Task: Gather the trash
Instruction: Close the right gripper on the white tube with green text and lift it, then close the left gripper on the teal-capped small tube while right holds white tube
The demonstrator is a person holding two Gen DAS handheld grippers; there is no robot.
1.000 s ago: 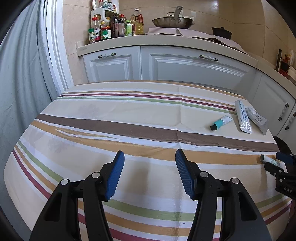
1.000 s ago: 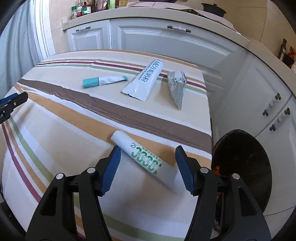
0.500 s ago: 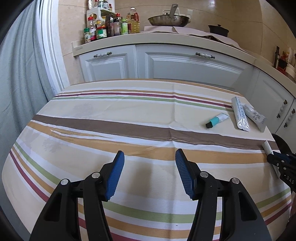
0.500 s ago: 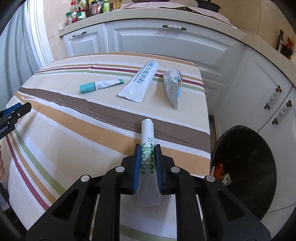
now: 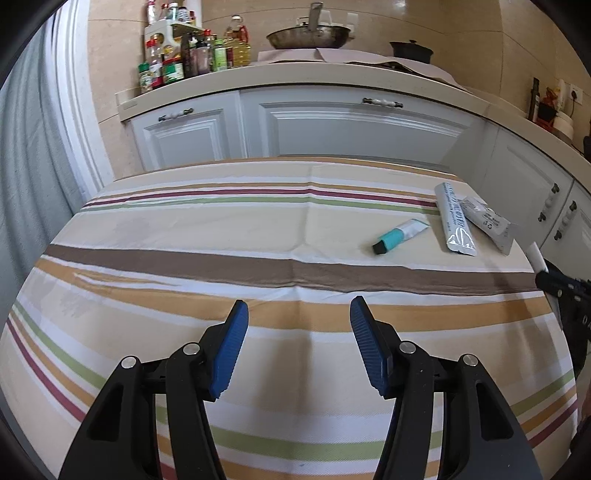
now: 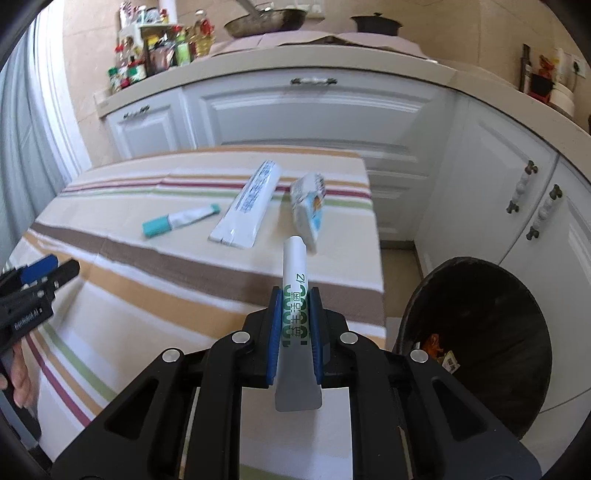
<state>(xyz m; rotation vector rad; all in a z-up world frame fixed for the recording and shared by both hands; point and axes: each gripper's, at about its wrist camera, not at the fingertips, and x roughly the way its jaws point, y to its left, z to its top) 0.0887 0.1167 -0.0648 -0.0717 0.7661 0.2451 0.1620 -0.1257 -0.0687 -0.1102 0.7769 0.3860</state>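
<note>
My right gripper [image 6: 294, 295] is shut on a white tube with green print [image 6: 294, 273] and holds it lifted above the striped table's right part, left of a black trash bin [image 6: 491, 332]. The tube's tip also shows in the left wrist view [image 5: 535, 256]. On the table lie a teal-capped tube [image 6: 177, 221], a long silver sachet [image 6: 251, 203] and a crumpled white packet [image 6: 308, 206]. My left gripper [image 5: 299, 321] is open and empty, low over the table's near middle; the teal-capped tube [image 5: 400, 236] lies ahead to its right.
White kitchen cabinets [image 5: 332, 125] stand behind the table, with bottles [image 5: 177, 55] and a pan [image 5: 308, 35] on the counter. The bin [image 6: 436, 343] holds some scraps. A grey curtain [image 5: 29, 147] hangs at the left. The table edge [image 6: 380, 258] runs beside the bin.
My right gripper closed on the white tube, lifted it off the cloth and raised it further, drifting toward the bin side. The left gripper stayed open and shifted only slightly.
</note>
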